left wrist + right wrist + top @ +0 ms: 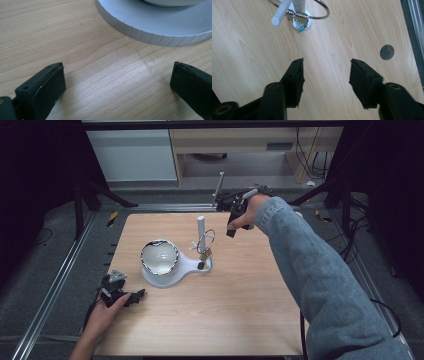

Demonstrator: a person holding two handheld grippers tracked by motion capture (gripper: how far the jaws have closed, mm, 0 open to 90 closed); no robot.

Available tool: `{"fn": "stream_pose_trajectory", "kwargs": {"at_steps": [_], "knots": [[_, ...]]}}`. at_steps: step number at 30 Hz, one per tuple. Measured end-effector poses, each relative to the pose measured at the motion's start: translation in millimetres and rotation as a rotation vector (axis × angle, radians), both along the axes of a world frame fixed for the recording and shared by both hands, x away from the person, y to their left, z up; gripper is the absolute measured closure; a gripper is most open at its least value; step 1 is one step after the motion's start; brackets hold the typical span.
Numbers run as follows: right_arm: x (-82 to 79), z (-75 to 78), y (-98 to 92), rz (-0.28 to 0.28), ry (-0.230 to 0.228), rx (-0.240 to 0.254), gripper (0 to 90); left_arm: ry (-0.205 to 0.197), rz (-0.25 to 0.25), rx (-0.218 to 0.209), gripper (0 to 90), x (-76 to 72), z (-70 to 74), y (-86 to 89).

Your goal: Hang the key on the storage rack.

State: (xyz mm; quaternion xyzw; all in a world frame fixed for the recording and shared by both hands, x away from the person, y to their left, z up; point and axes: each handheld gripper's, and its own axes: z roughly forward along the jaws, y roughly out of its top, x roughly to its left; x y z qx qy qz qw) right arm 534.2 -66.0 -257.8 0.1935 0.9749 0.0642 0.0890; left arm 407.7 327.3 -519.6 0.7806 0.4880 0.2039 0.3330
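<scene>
Stand base (155,27) cut by top and right edges; ring (317,15) cut by top edge.

Table: light wooden table (235,310).
On it: white stand (172,272), its round base near the middle.
Left gripper (131,297): rests near the front left corner.

A lab recording rig; aluminium rails (55,270) frame the wooden table (240,310); cables (310,165) trail behind.
</scene>
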Motion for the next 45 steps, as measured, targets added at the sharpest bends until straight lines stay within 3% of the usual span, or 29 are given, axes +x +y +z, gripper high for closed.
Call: {"fn": "stream_pose_trajectory", "kwargs": {"at_steps": [15, 26, 37, 45], "knots": [[-0.6, -12.6, -28.0, -0.039, 0.013, 0.003, 24.3, -0.002, 0.002, -0.003, 0.0, 0.0, -0.2, -0.2], [-0.7, -19.8, -51.8, -0.072, -0.02, 0.016, 12.0, -0.001, 0.002, -0.003, 0.0, 0.0, -0.2, -0.2], [-2.5, -24.1, -71.0, -0.101, -0.059, 0.027, 7.2, -0.001, 0.002, -0.003, 0.0, 0.0, -0.2, -0.2], [-5.1, -30.9, -87.4, -0.133, -0.058, 0.038, 6.5, -0.001, 0.002, -0.002, 0.0, 0.0, -0.2, -0.2]]}}
